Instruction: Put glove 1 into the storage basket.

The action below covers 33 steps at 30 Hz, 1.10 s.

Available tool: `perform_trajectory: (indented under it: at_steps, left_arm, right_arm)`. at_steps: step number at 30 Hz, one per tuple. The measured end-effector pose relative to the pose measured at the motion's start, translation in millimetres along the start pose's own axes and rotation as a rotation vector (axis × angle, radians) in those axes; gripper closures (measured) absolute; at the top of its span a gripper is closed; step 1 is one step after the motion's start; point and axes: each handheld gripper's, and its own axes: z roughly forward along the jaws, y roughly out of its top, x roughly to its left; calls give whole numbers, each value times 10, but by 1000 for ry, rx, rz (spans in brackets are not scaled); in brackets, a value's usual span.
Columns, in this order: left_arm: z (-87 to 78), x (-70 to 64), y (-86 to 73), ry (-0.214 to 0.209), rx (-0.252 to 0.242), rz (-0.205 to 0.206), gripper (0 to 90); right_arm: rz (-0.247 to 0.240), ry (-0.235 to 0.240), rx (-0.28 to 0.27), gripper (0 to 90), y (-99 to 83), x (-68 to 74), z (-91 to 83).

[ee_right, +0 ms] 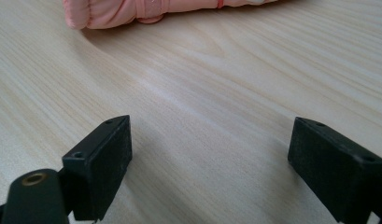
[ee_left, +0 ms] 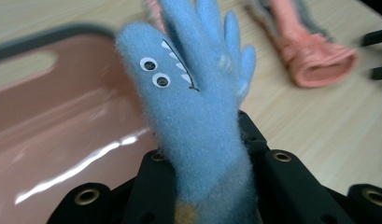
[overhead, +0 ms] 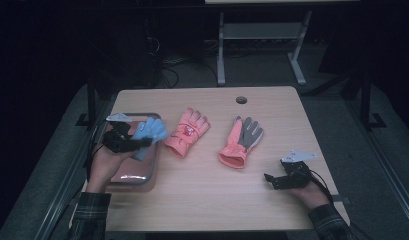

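Nearest us, our right gripper [overhead: 272, 180] rests with jaws apart, our left gripper [overhead: 142, 143] clamps the blue glove [overhead: 149, 132] above the tray [overhead: 142, 179], and beyond the tray 2 pink gloves [overhead: 188, 132] [overhead: 241, 141] remain, we judge.

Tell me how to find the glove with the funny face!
Look at the wooden table, then at the pink tray on its left side. Above that tray, the left gripper holds a fuzzy blue glove by its cuff. Unlike the two pink gloves lying flat mid-table, it is blue, with googly eyes and a zigzag toothy mouth.
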Motion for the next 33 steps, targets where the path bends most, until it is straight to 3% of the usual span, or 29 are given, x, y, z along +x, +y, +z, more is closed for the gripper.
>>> perform_trajectory:
  at_steps: [8,16,23,27,33]
  left_arm:
    - [90,323,-193,54,46,-80,733]
    - [337,447,-265,76,137,-89,726]
    - [477,529,-326,61,196,-105,693]
    - [525,535,-343,67,228,-92,600]
    - [542,524,-342,112,226,-75,355]
  right_arm:
    - [2,0,0,131,0,1,0]
    - [0,0,0,131,0,0,0]
    - [1,0,0,131,0,0,0]
    - [0,0,0,131,0,0,0]
    - [0,0,0,131,0,0,-1]
